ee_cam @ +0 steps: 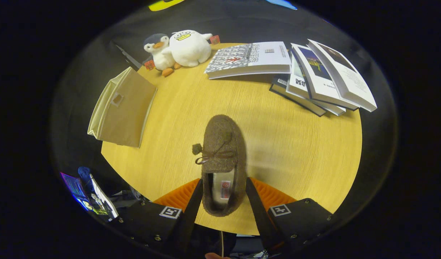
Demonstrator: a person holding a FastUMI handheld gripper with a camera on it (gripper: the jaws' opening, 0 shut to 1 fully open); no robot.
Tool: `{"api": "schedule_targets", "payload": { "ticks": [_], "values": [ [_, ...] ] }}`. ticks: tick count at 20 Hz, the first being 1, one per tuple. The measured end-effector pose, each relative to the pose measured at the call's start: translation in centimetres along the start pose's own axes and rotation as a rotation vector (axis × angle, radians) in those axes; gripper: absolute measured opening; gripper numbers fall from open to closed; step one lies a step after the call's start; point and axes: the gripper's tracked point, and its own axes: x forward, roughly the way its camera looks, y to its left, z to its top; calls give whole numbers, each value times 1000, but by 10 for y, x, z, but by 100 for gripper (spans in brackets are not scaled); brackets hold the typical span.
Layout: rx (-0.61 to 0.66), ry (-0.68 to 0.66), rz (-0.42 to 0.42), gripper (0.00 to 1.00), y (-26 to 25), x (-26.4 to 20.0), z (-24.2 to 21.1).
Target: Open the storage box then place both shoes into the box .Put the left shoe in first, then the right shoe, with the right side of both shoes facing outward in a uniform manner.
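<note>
Hand-held gripper: the hand-held gripper (220,201) is nearest the camera, its two fingers set apart on either side of the heel of the brown felt moccasin slipper with a bow (222,162). Whether both fingers press the heel or only flank it I cannot tell.
Slipper: it lies on the round light-wood counter (296,144), toe pointing to 12 o'clock, heel opening between the fingers.
Storage box: the beige fabric storage box (123,108) sits at about 10 o'clock from the slipper, well apart, at the counter's rim; its lid appears closed.
Risk, grip: the soft heel could likely squash and slip out if held only at its end, letting the toe droop.
Risk, order: the box looks unopened, so carrying a shoe there now may stall the placing.
Risk, facing: a twist in transit could turn the wrong side outward.
Bystanders: two plush penguins (180,48) at 11 o'clock; spread paperback books (296,68) at 1 o'clock.
</note>
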Motion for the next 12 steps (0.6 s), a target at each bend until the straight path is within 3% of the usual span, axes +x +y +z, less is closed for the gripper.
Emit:
{"api": "schedule_targets", "payload": {
  "ticks": [8, 10, 12],
  "values": [
    [5, 70, -84, 74, -30, 58, -1],
    [4, 91, -82, 69, -30, 70, 1],
    [20, 96, -84, 5, -30, 68, 2]
  ]
}}
